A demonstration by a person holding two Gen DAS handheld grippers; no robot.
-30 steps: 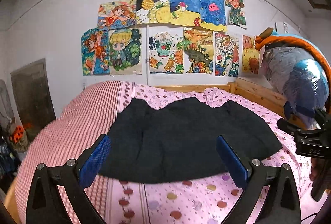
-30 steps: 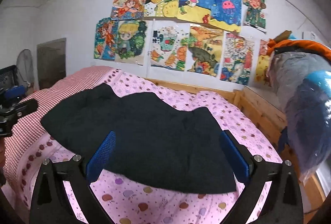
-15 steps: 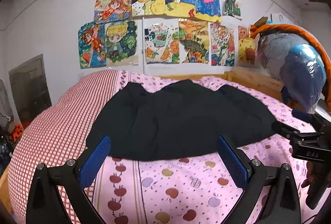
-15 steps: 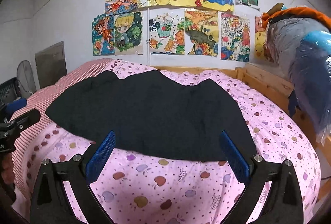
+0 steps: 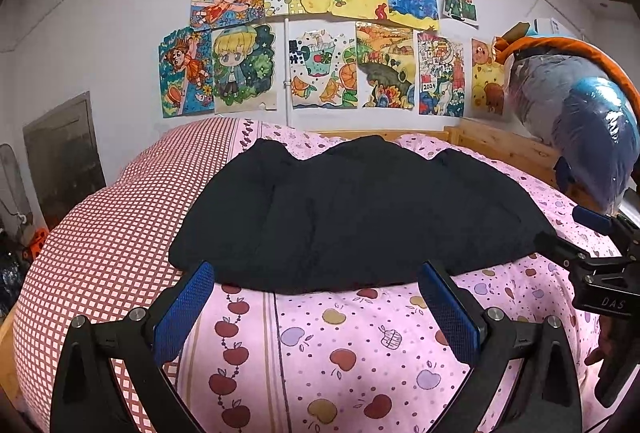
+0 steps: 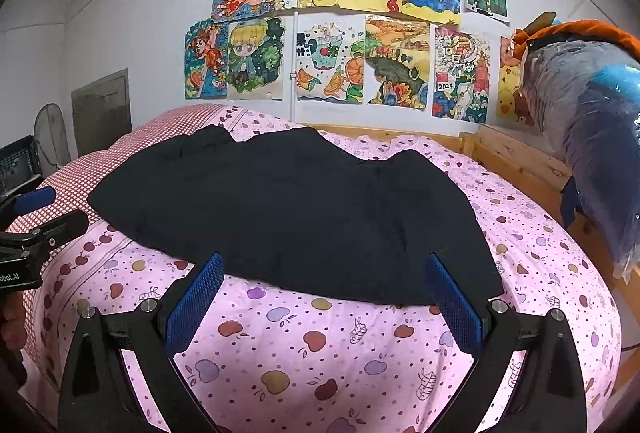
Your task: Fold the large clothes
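Left gripper (image 5: pixel 316 307): held wide open, empty.
Right gripper (image 6: pixel 326 299): held wide open, empty.
Black garment (image 5: pixel 352 217): spread flat on the bed (image 5: pixel 348 349), at 12 o'clock from both.
Long axis: 9-to-3 o'clock.
Near hem: roughly equally close to both.

Bed (image 5: pixel 360 345) under (perhaps folded) black garment (image 5: pixel 360 217)

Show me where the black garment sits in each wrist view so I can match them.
Left wrist: black garment centre, spread on the bed, beyond the open left gripper.
Right wrist: garment centre-left, beyond the open right gripper.
Shared landmark: blond-character drawing on the wall.
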